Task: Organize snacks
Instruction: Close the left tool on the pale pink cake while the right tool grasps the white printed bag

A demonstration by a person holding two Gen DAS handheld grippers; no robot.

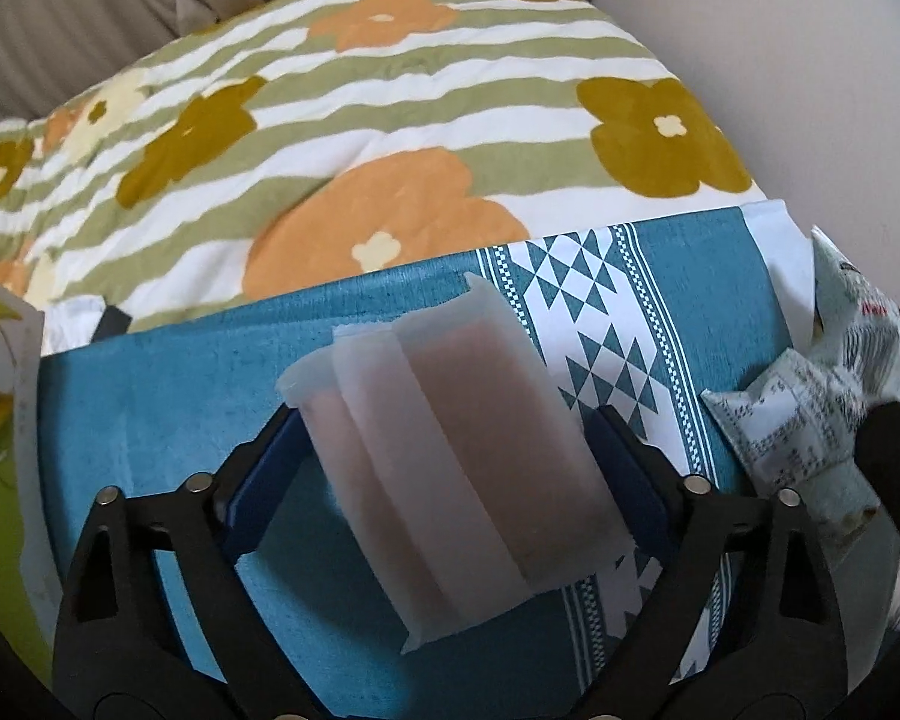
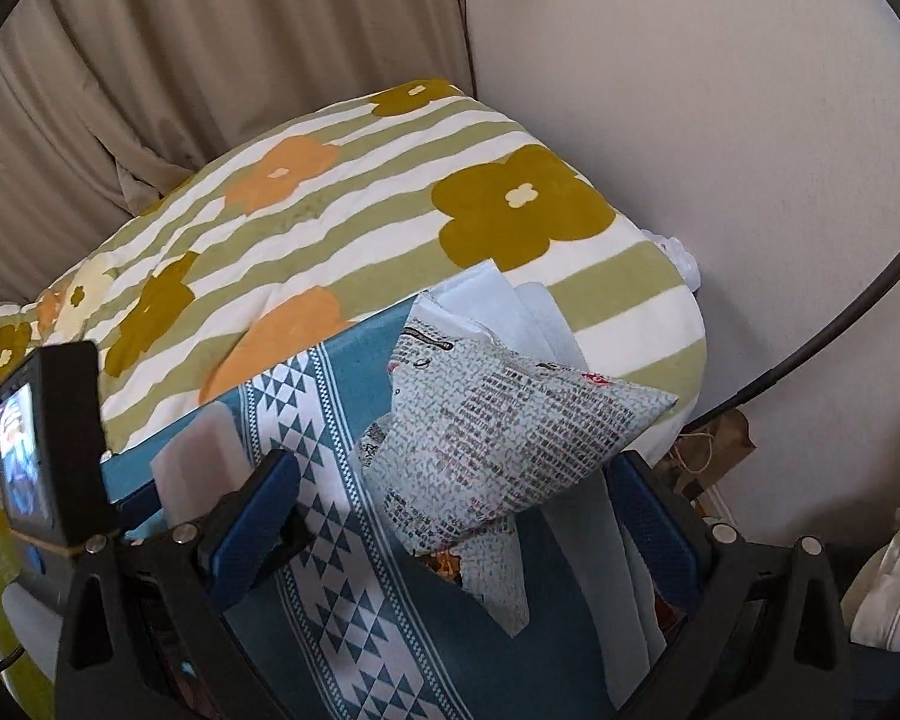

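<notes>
Over the blue patterned cloth (image 1: 168, 420), at its edge beside the flowered quilt (image 1: 330, 120), I had both tools tipped steeply down on the snacks. Best handling, as I judged it: centre each packet between the pads, close gently, lift straight. Soft wrappers crumple and slide.

Left gripper (image 1: 441, 450): jaws fairly wide, straddling the frosted white packet (image 1: 450, 444), which lay flat on the cloth. Its right edge met the right pad; on the left I saw a gap, so no firm pinch yet.

Right gripper (image 2: 456, 522): jaws spread wide around the grey printed snack bag (image 2: 498, 438), puffy, lying at the cloth's right side. Pads stood clear of it.
</notes>
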